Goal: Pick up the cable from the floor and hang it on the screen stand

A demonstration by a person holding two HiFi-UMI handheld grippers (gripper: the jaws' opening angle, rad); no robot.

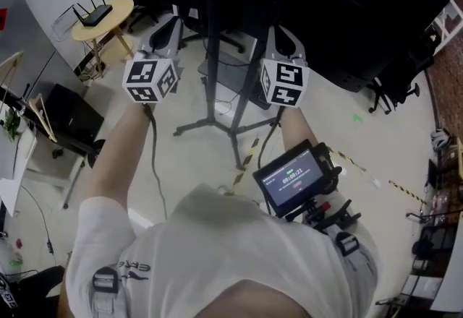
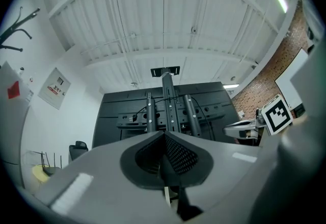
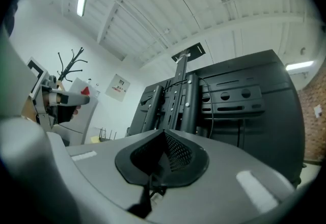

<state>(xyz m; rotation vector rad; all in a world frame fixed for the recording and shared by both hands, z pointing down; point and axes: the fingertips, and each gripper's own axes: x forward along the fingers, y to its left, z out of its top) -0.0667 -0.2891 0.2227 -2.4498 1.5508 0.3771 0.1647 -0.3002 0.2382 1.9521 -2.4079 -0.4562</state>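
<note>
We hold the left claw (image 2: 164, 135) and right claw (image 3: 164, 132) pinched shut on what looks like the cable (image 1: 153, 154), sagging between them. The screen stand (image 1: 211, 56) rises straight ahead, roughly midway between both.

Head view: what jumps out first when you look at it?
The left hand-held gripper and the right hand-held gripper stand out in the middle, each with a cube of black-and-white square markers. Behind them a big black screen on its stand fills the top, and a small lit monitor sits low at the right.
</note>
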